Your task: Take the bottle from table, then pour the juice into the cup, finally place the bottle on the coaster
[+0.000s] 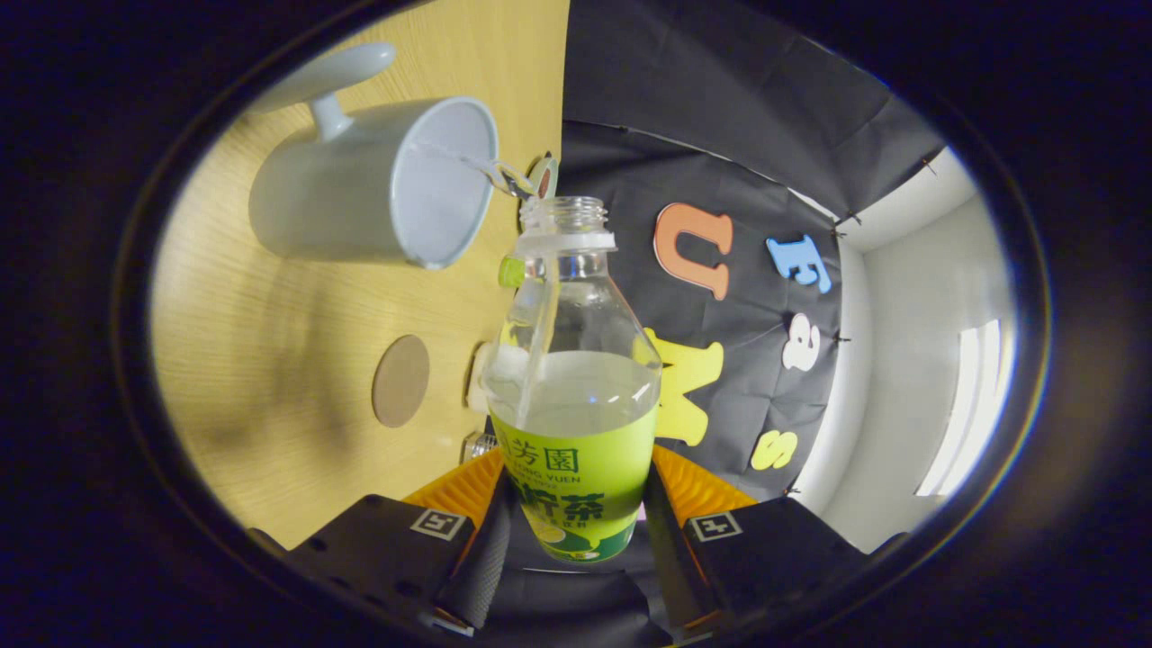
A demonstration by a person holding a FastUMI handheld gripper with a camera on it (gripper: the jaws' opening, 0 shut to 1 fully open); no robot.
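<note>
One bottle (576,378), uncapped, sits pinched between the jaws of the gripper (576,531), both fingers pressing its labelled lower body. The whole view is rolled over, so the bottle is tipped for the pour, long axis running straight ahead from the jaws toward twelve o'clock. Its open mouth ends just beside the rim of the cup (369,184), which lies at eleven o'clock from the jaws. A thin stream seems to bridge mouth and cup. About half the juice remains. Round coaster (400,380) waits on the bench (270,360) at ten o'clock, apart from the cup: that is where I judge the bottle must swing next.
</note>
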